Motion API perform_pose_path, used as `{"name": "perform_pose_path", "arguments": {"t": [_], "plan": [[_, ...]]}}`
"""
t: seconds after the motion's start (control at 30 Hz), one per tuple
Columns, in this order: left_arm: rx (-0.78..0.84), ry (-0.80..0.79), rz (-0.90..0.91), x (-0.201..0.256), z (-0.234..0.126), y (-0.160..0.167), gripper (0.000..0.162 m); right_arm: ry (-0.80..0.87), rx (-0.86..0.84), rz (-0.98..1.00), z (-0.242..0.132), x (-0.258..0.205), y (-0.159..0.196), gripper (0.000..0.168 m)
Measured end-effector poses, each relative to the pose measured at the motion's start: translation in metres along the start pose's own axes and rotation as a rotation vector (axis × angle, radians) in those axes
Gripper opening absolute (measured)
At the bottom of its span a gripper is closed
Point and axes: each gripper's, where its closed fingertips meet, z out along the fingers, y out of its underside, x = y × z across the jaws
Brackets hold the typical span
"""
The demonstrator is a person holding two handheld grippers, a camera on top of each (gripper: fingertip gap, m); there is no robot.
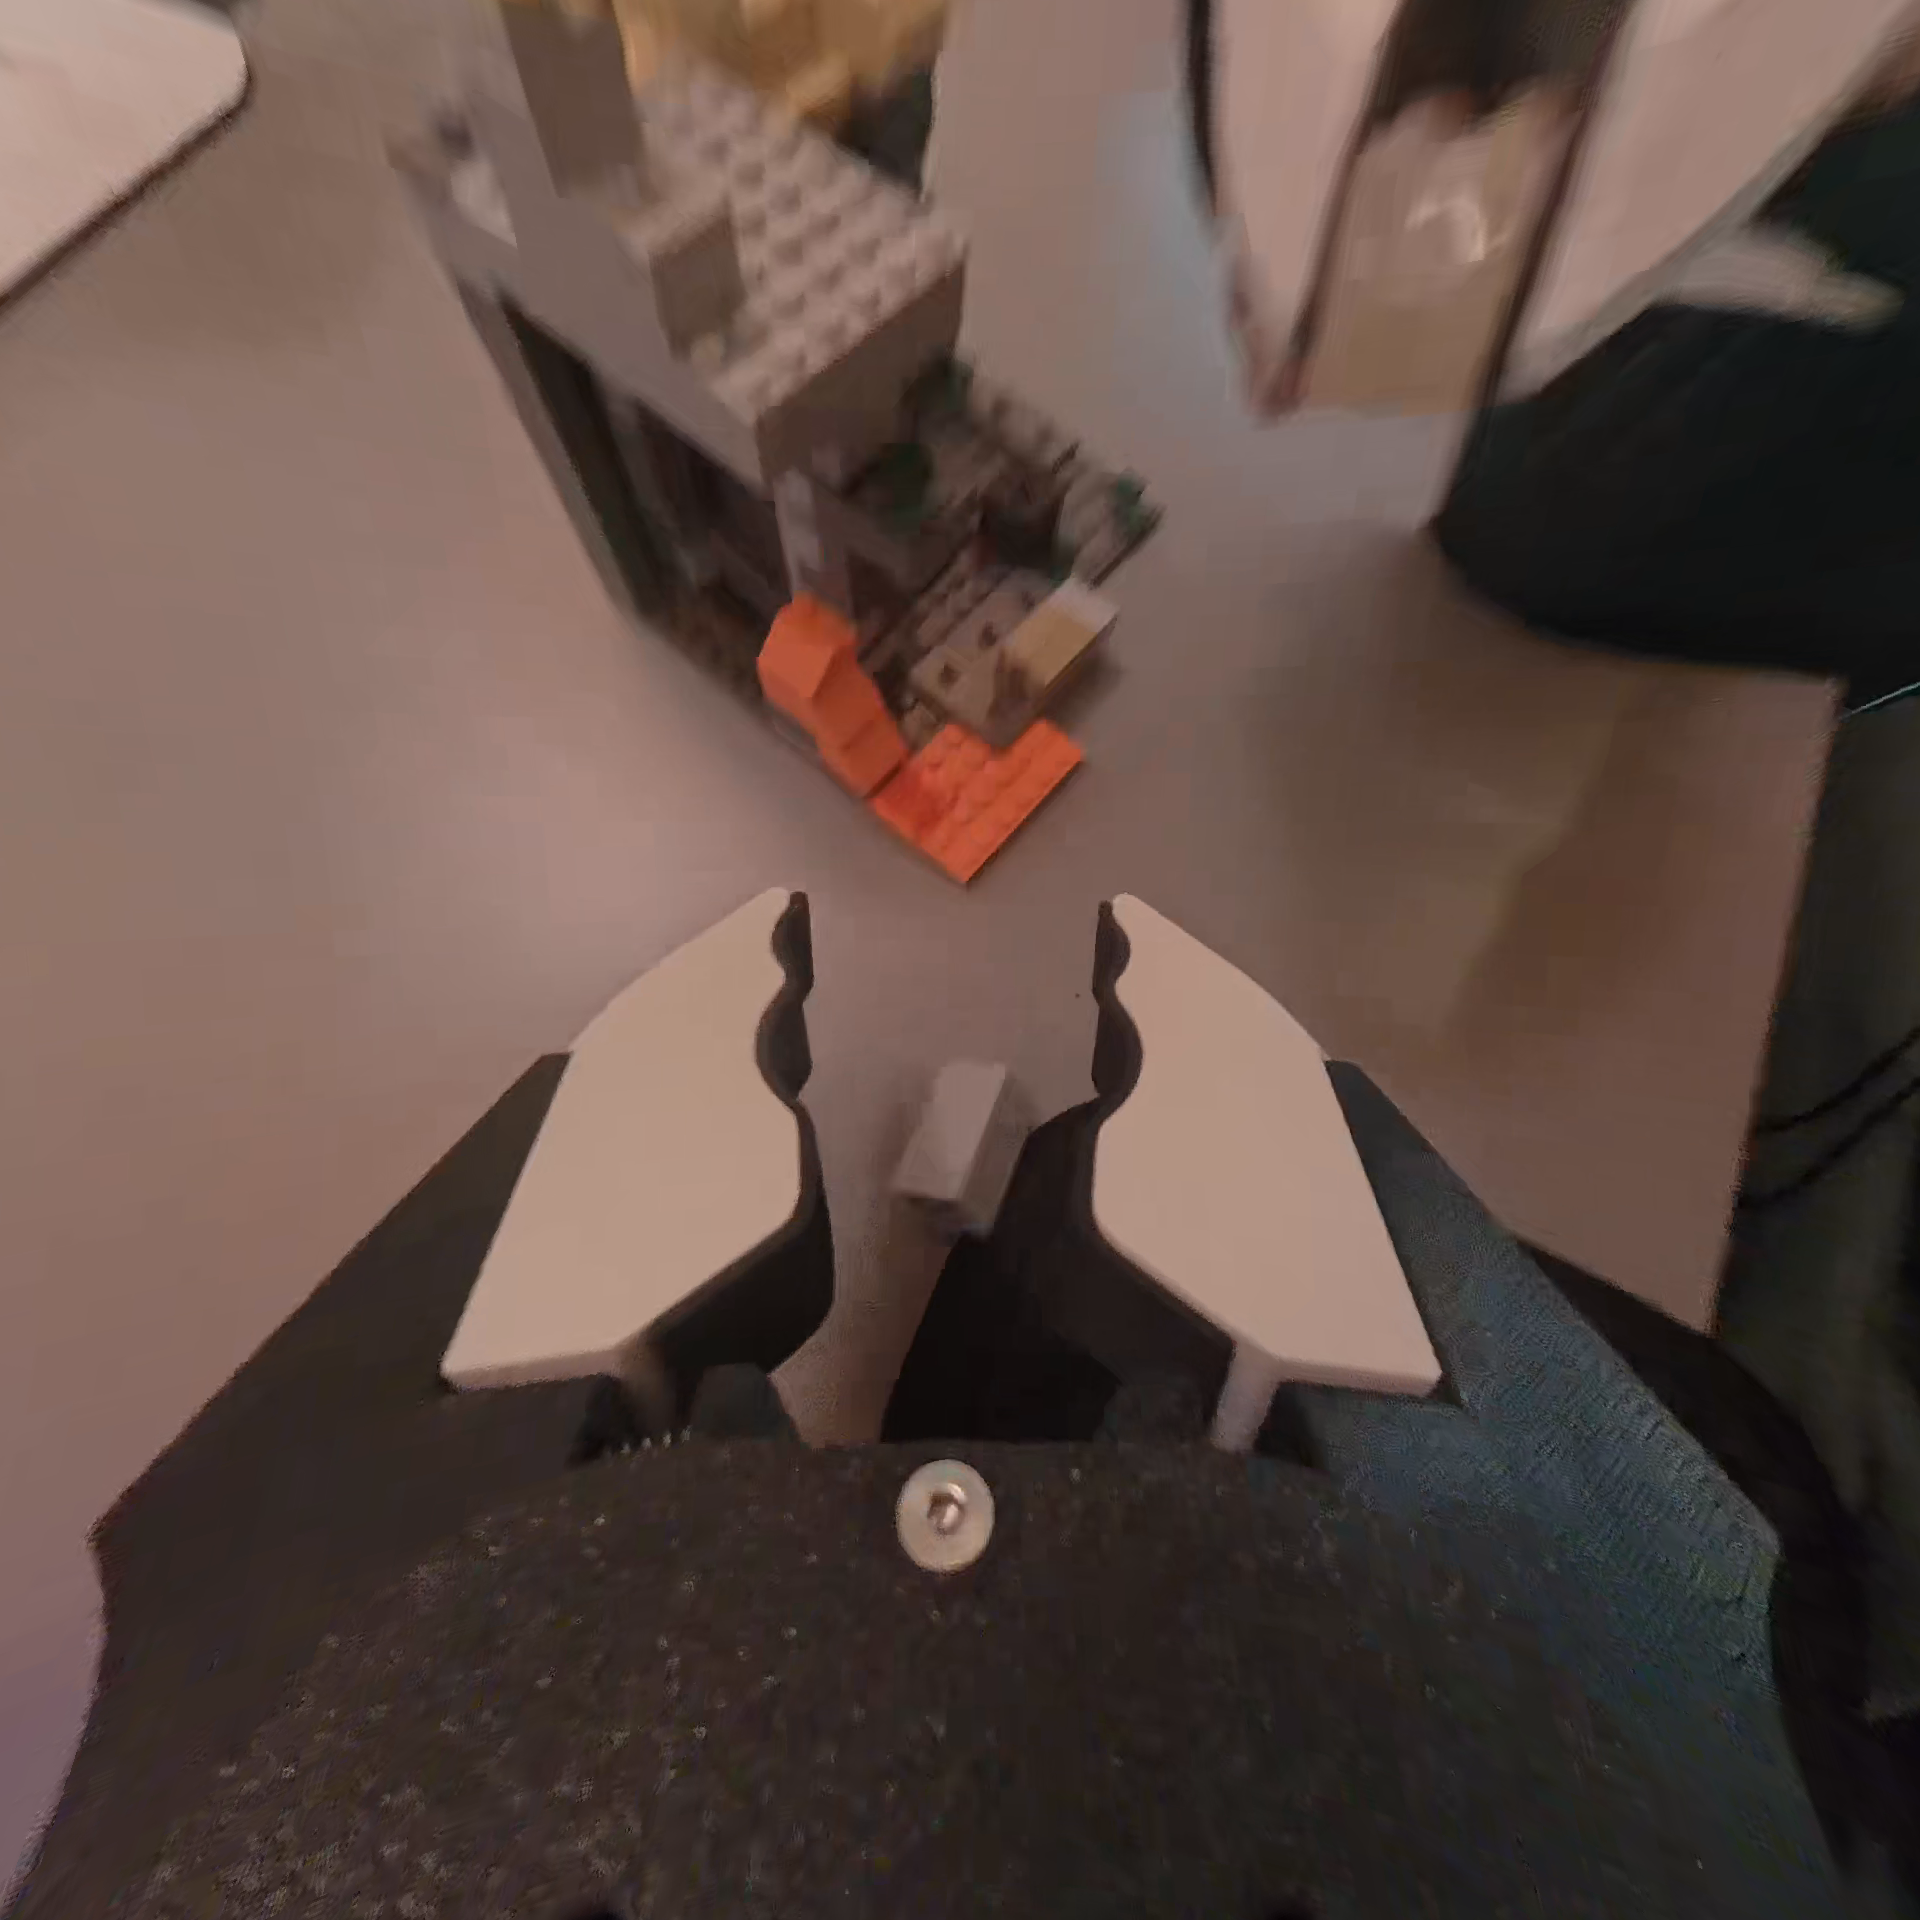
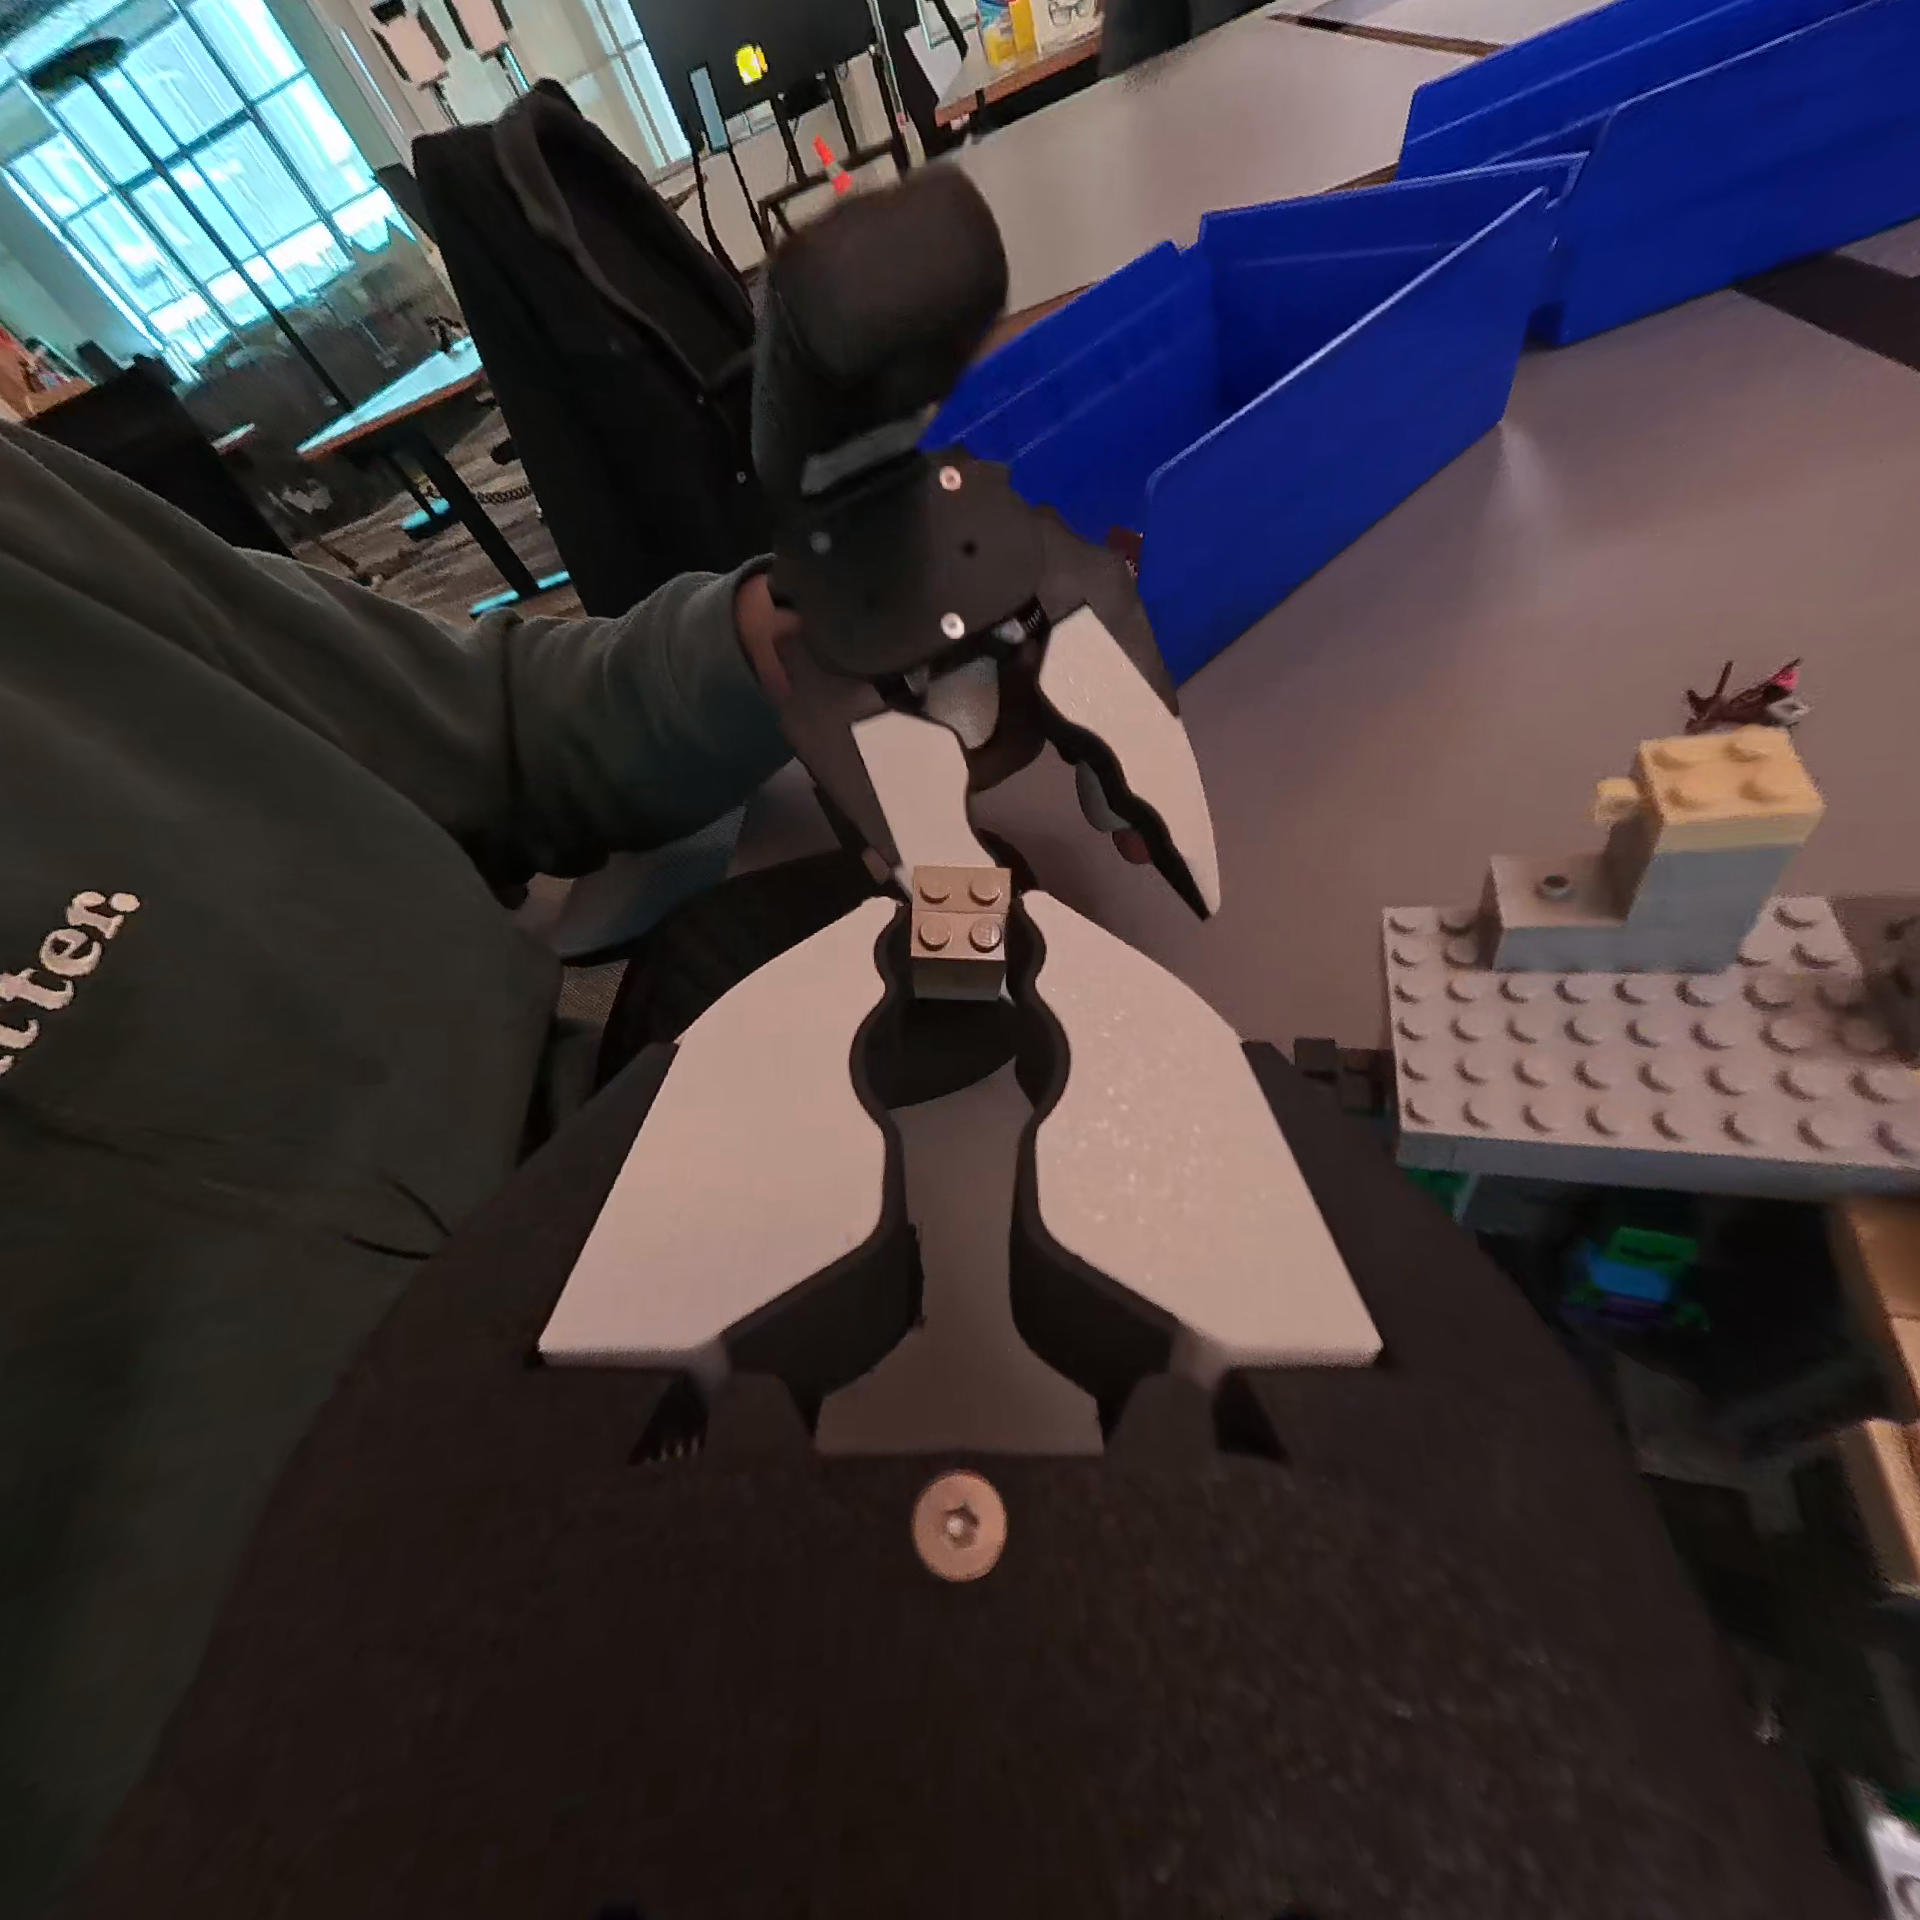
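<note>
The right gripper [image 2: 958,914] had its jaws closed on a small grey brick [image 2: 958,933], clamped at the very tips, studs facing the camera. The left gripper [image 2: 1049,883] stood immediately beyond, jaws spread apart; one fingertip [image 2: 891,864] sat against the brick's far upper corner, the other clear of it.

In the left wrist view, the left gripper [image 1: 948,914] was likewise seen with jaws parted, nothing between the tips. The grey brick [image 1: 956,1148] appeared low in the gap, close to the right-hand finger [image 1: 1226,1122], above the grey table [image 1: 312,727].

A grey brick model [image 1: 790,416] with orange pieces [image 1: 925,758] stood on the table beyond the jaws. Blue bins [image 2: 1351,353] stood toward the table's far edge. The person's dark green sleeve [image 2: 582,717] extended to the left gripper.
</note>
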Motion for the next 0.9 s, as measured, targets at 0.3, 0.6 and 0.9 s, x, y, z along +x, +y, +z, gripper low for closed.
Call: {"name": "perform_pose_path", "arguments": {"t": [0.3,0.6,0.9], "plan": [[0.530,-0.255,0.320,0.048,-0.039,-0.084,0.030,-0.087,0.347,0.301,-0.003,-0.006,-0.023,0.017],[0.524,-0.484,0.617,0.063,-0.043,-0.095,0.010,-0.200,0.404,0.514,0.002,-0.019,-0.016,0.017],[0.473,-0.629,0.744,0.068,-0.048,-0.094,0.027,-0.249,0.412,0.522,-0.004,-0.030,-0.022,0.017]]}}
